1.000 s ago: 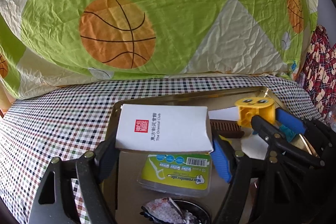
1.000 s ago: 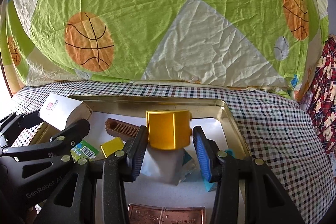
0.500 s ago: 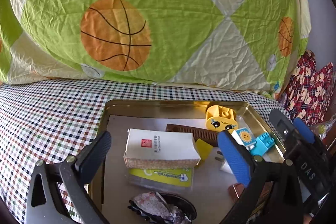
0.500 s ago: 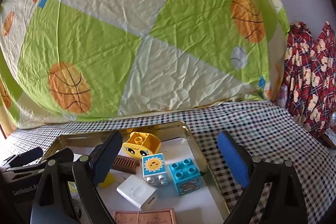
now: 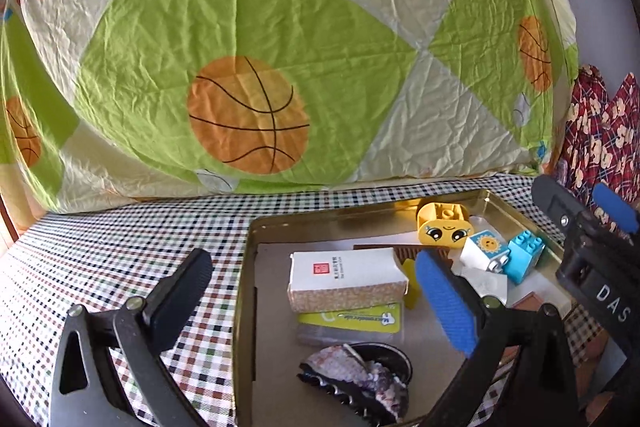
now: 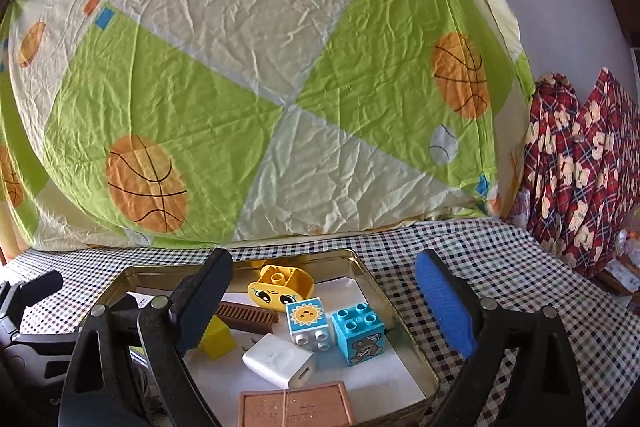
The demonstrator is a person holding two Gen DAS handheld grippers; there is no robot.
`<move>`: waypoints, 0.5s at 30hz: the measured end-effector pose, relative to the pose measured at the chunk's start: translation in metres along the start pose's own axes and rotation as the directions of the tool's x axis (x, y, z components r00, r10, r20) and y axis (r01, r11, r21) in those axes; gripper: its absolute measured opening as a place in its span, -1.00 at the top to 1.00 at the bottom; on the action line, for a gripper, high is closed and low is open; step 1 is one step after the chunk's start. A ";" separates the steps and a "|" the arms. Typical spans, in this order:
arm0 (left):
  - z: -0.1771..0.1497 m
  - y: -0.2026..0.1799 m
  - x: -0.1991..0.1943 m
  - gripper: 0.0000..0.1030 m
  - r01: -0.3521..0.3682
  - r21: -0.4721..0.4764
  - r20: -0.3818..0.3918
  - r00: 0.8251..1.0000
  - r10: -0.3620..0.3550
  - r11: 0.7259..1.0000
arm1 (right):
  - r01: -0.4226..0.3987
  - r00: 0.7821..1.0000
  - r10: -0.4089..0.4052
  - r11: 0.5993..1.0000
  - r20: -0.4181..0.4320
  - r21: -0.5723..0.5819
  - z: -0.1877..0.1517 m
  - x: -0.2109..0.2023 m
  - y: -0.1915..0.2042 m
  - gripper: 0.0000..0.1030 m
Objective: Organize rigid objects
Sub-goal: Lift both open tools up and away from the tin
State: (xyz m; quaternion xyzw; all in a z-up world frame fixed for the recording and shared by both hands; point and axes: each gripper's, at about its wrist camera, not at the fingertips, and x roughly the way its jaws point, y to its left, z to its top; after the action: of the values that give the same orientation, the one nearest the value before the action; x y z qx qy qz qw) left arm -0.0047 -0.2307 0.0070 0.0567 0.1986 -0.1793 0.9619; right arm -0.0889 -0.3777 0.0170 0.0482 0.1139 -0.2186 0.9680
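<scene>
Across the lower half of the left wrist view, the left gripper (image 5: pixel 312 291) is standing with its fingers (image 5: pixel 446 301) spread as wide as they go, having just been opening, and nothing is pressed between them. The white box (image 5: pixel 346 277) is lying flat inside the gold tray (image 5: pixel 246 267), on top of a yellow-green packet (image 5: pixel 352 319), with a dark hair clip (image 5: pixel 356 375) nearer the bottom edge. At right of centre the yellow face block (image 5: pixel 444 225), the sun block (image 5: pixel 484 249) and the blue block (image 5: pixel 524 255) are grouped in the tray's far corner. The right gripper's frame is crossing the right edge. Judged from this, the release is done, and the fingers should be lifting clear without brushing the box.

Along the bottom of the right wrist view, the right gripper (image 6: pixel 324 301) is also standing wide, its jaws having just been opening, with the pads touching nothing; the yellow face block (image 6: pixel 280 287) is lying on its side between them but apart from both. This view is showing what the other hides: a white charger (image 6: pixel 280 361), a copper plate (image 6: pixel 296 405), a brown comb (image 6: pixel 246 317) and a small yellow cube (image 6: pixel 218 339). The left view alone is showing the white box, packet and clip. Everything seen is lying within the tray on the checked bed sheet (image 6: pixel 500 267); the next pick should be starting from outside the tray's rim.
</scene>
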 end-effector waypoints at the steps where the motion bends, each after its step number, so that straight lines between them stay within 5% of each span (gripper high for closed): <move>1: -0.001 0.000 -0.001 -0.99 -0.004 0.003 -0.002 1.000 0.004 1.000 | 0.003 1.000 -0.003 1.000 0.003 0.000 0.000 -0.002 0.000 -0.83; 15: -0.014 0.007 -0.035 -0.99 -0.021 -0.009 0.054 0.998 0.021 1.000 | 0.018 0.999 -0.018 1.000 0.031 -0.002 -0.006 -0.038 0.012 -0.95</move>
State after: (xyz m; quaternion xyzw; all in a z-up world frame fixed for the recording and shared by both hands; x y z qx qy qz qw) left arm -0.0370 -0.2099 0.0081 0.0501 0.1726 -0.1698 0.9690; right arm -0.1185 -0.3503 0.0205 0.0428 0.0996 -0.2280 0.9676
